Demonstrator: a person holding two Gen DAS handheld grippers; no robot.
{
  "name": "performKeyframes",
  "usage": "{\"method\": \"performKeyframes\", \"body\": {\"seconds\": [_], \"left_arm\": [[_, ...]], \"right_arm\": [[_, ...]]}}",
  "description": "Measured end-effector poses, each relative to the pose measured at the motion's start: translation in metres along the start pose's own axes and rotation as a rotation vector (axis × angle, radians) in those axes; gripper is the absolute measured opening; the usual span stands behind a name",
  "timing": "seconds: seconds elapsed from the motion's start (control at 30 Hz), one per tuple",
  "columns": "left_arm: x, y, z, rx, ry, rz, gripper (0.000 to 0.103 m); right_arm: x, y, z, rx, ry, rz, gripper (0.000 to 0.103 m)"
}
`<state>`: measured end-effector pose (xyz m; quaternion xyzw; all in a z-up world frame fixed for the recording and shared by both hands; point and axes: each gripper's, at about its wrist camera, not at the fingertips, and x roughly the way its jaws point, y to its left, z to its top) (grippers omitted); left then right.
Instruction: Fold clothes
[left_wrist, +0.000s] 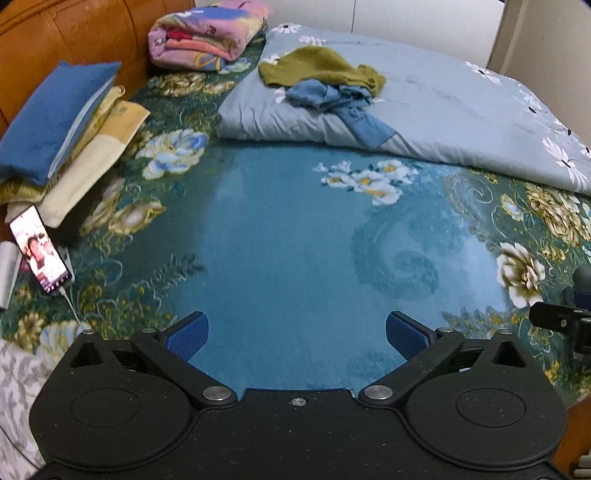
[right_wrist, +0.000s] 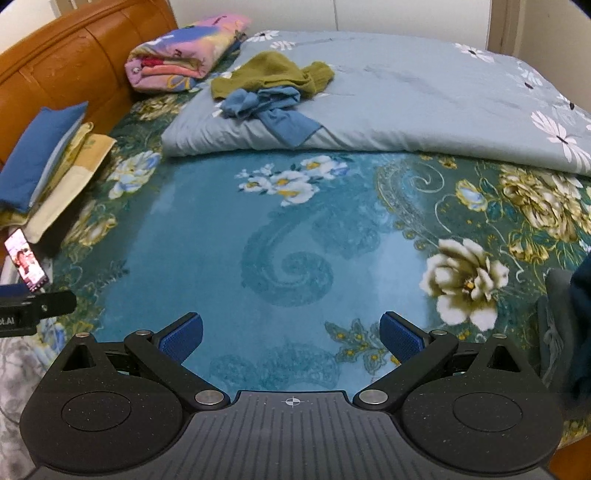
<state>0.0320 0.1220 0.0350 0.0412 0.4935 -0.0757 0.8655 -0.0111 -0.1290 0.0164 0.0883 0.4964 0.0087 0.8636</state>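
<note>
Jaws wide, empty; clothes (left_wrist: 325, 83) heaped.

2 loose garments are seen far ahead of the grippers: 1 olive top (left_wrist: 321, 66), 1 blue piece (left_wrist: 332, 101). 1 folded floral blanket (left_wrist: 207, 35) ahead-left. 1 pillow stack (left_wrist: 62, 136) and 1 phone (left_wrist: 38, 251) at left. 1 quilt (left_wrist: 461, 107) ahead-right.

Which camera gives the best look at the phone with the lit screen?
The left wrist view: the phone shows whole, leaning by the stacked pillows. The right wrist view shows it smaller, at the frame's edge.
</note>
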Motion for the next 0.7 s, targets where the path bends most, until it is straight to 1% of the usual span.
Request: {"method": "performKeyframes", "body": {"seconds": [0.07,0.23,0.7], "left_arm": [[0.002,0.0,-0.002,-0.012,0.016,-0.006,0.102],[0.003,-0.003,-0.002,-0.011,0.025,-0.014,0.102],[0.0,-0.001,0.003,0.004,-0.019,-0.013,0.102]], "right_arm": [[0.001,-0.004,-0.001,0.006,0.007,0.0,0.103],[-0.003,-0.011,-0.002,0.021,0.005,-0.001,0.103],[-0.002,-0.014,0.002,0.034,-0.008,0.008,0.103]]}}
